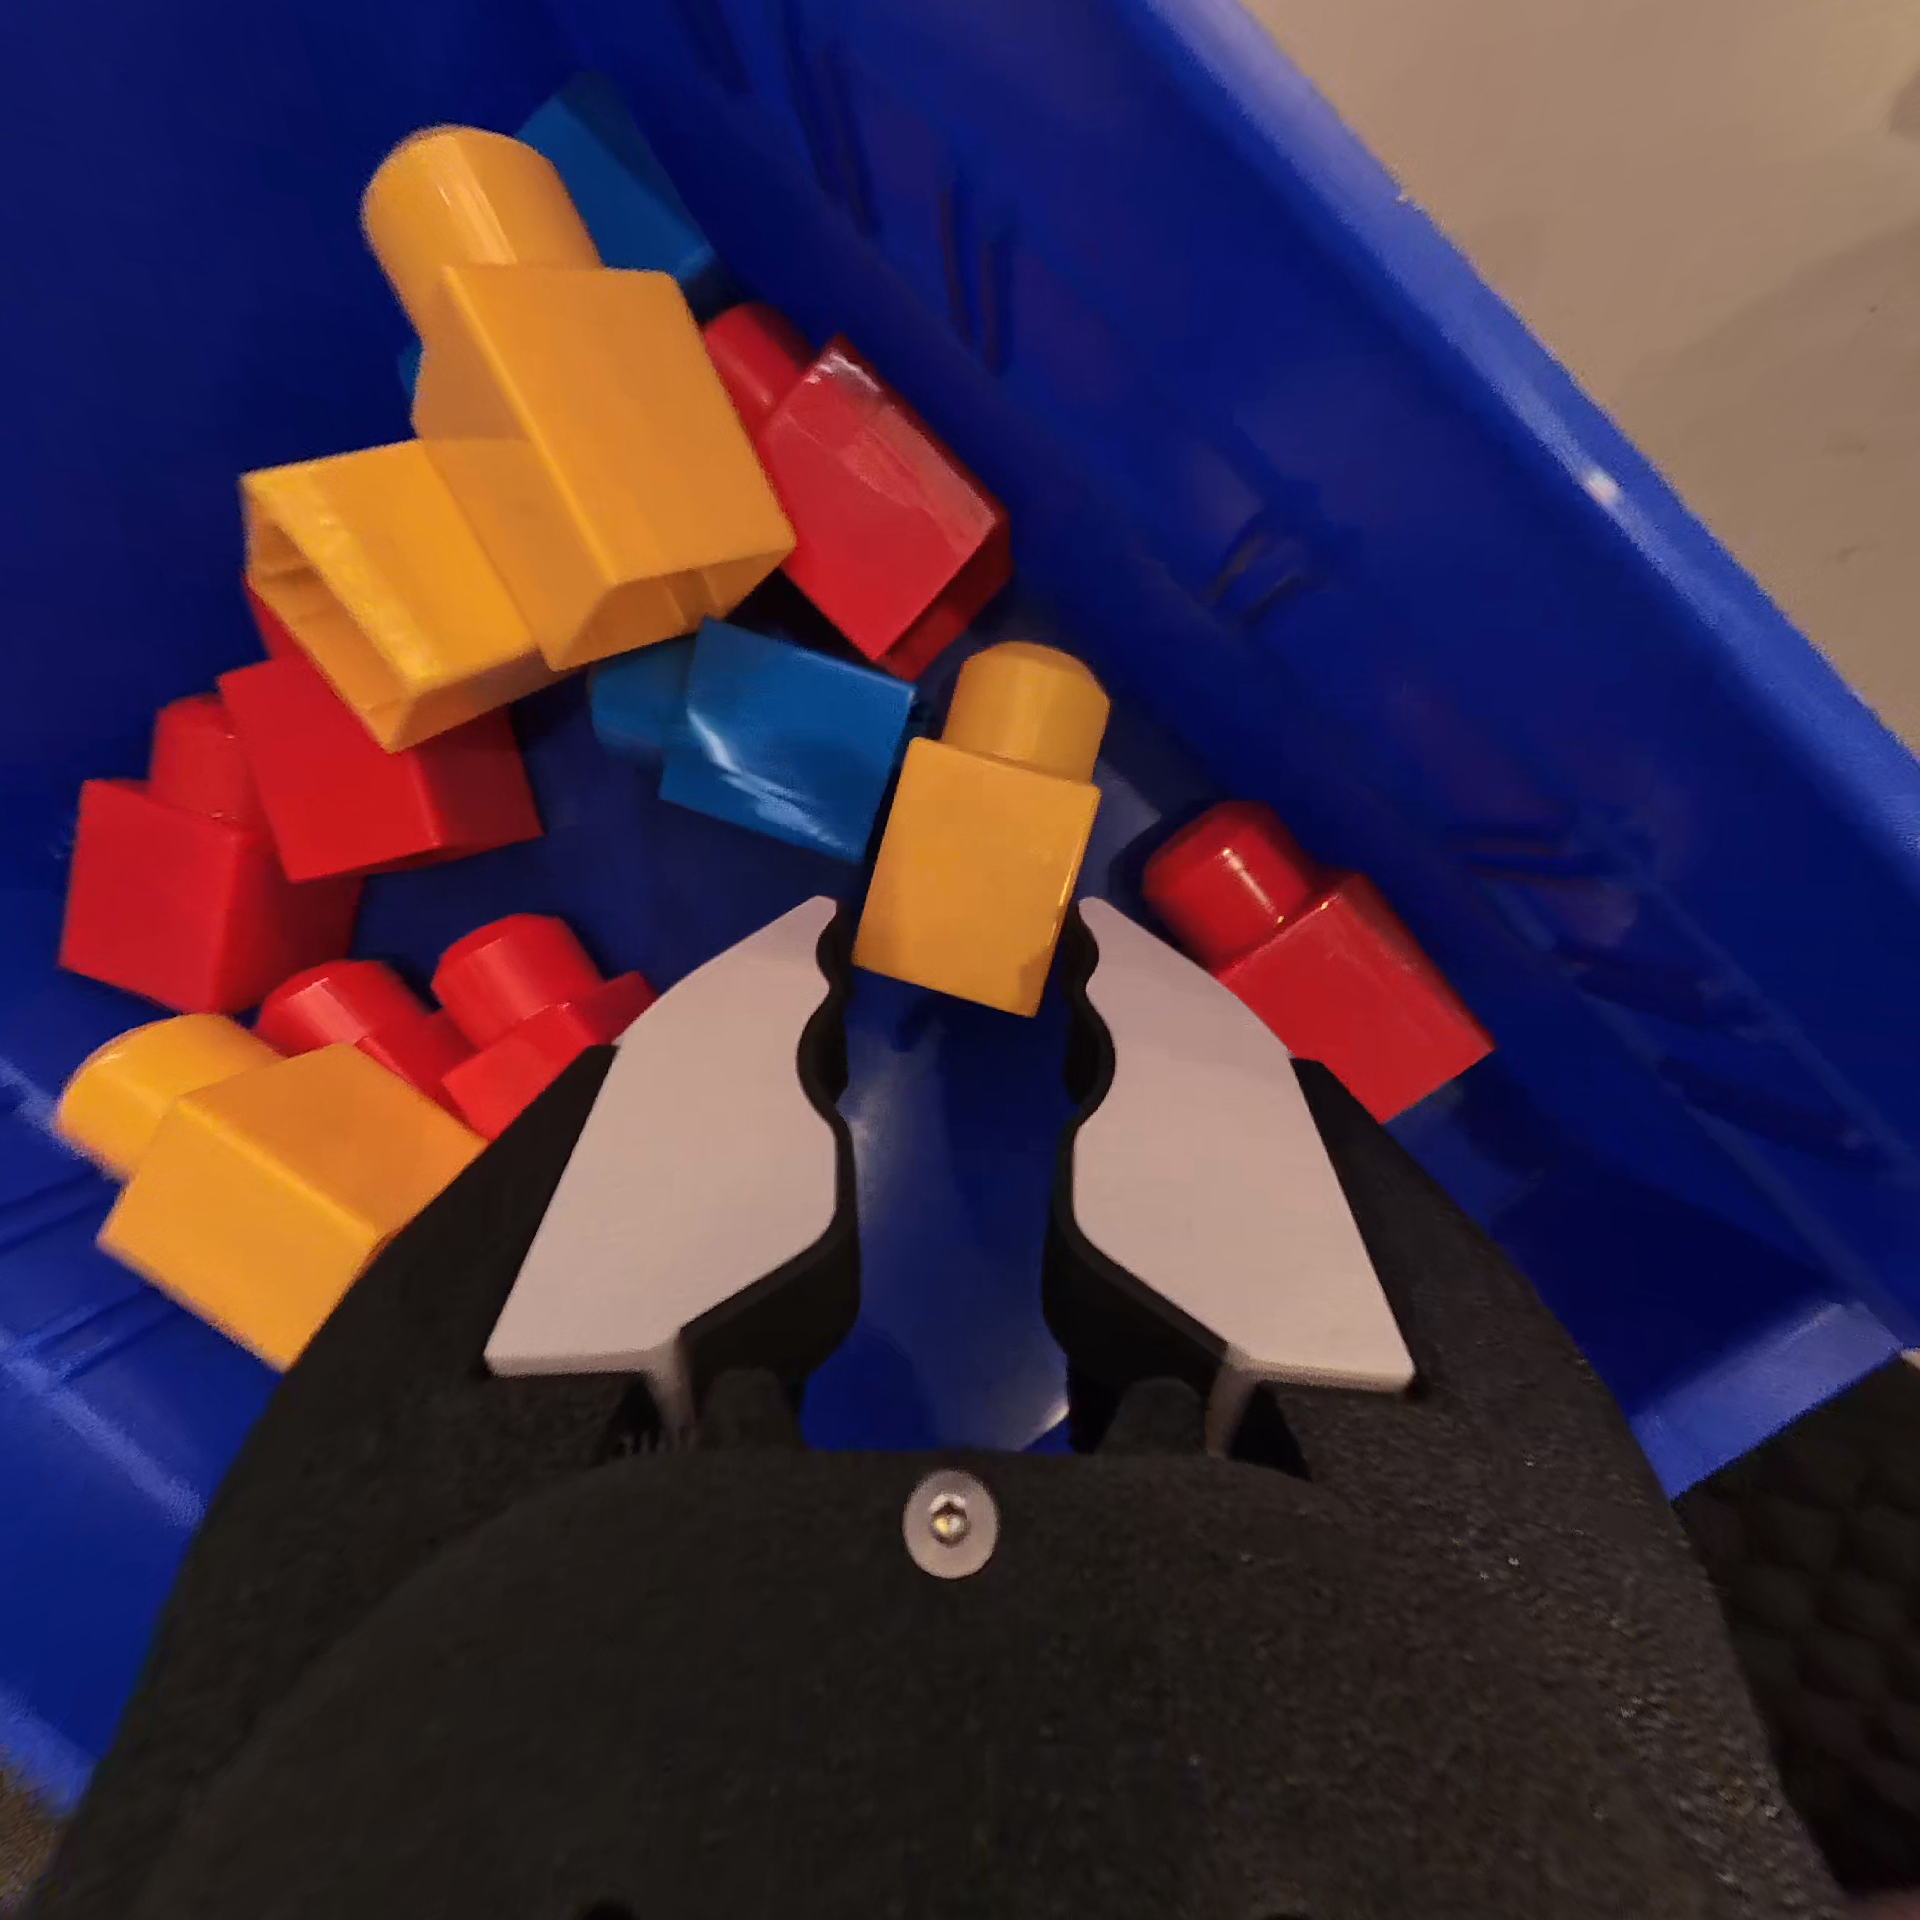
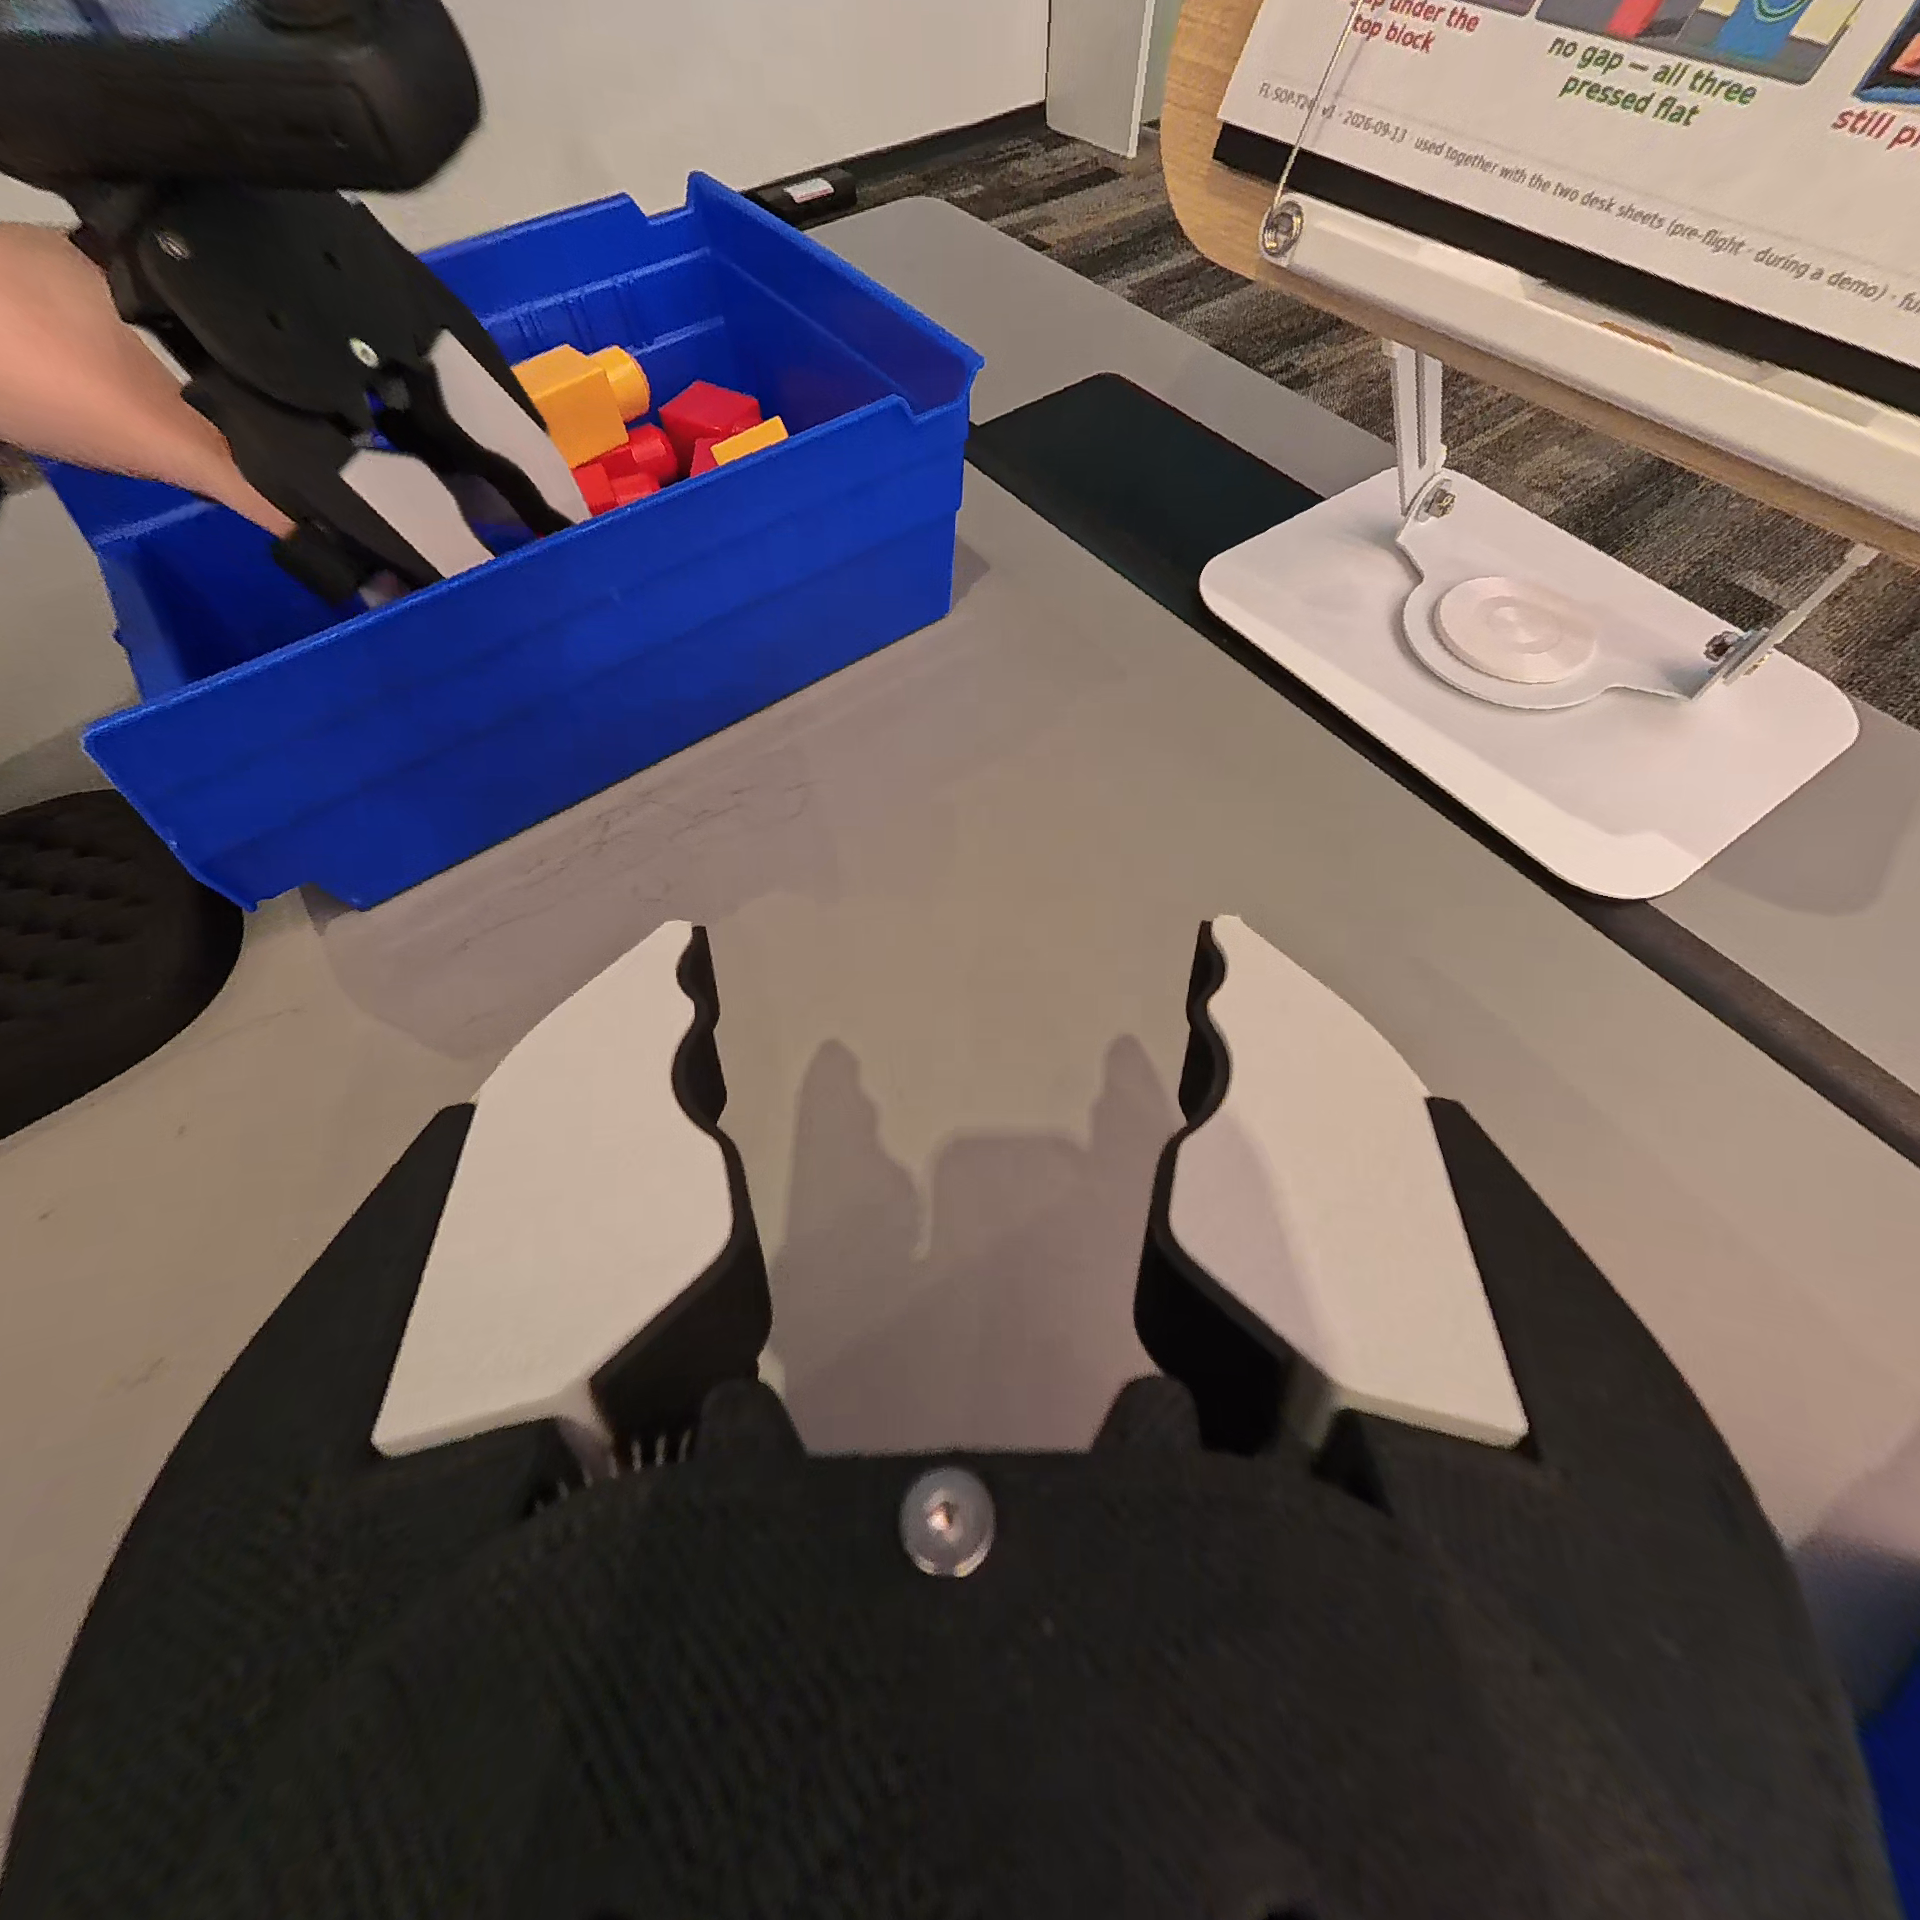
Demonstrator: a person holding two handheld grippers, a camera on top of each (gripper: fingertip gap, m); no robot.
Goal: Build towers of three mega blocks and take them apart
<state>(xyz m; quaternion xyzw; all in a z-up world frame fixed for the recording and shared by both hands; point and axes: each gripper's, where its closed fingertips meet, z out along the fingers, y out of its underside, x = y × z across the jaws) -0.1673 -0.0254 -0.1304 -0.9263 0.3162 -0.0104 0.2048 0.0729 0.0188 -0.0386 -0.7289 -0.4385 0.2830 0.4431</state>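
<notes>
In the left wrist view my left gripper (image 1: 956, 920) reaches into the blue bin (image 1: 1351, 499) and is shut on a small yellow block (image 1: 982, 862), with a pad on each side of its lower body and its stud pointing away. Around it lie loose blocks: a red one (image 1: 1320, 956), a blue one (image 1: 769, 738), joined yellow ones (image 1: 520, 468) and more red ones (image 1: 208, 883). In the right wrist view my right gripper (image 2: 951, 935) is wide open and empty over the grey table (image 2: 987, 810). The left gripper (image 2: 514, 535) shows there too, dipping into the bin (image 2: 623, 727).
A white stand base (image 2: 1538, 686) carrying a board with a printed sheet (image 2: 1558, 156) stands at the right. A black round pad (image 2: 83, 935) lies left of the bin. A dark mat (image 2: 1122, 468) lies behind the bin. A hand (image 2: 94, 395) holds the left gripper. My hands' fingertips stand some 25 centimetres from each other.
</notes>
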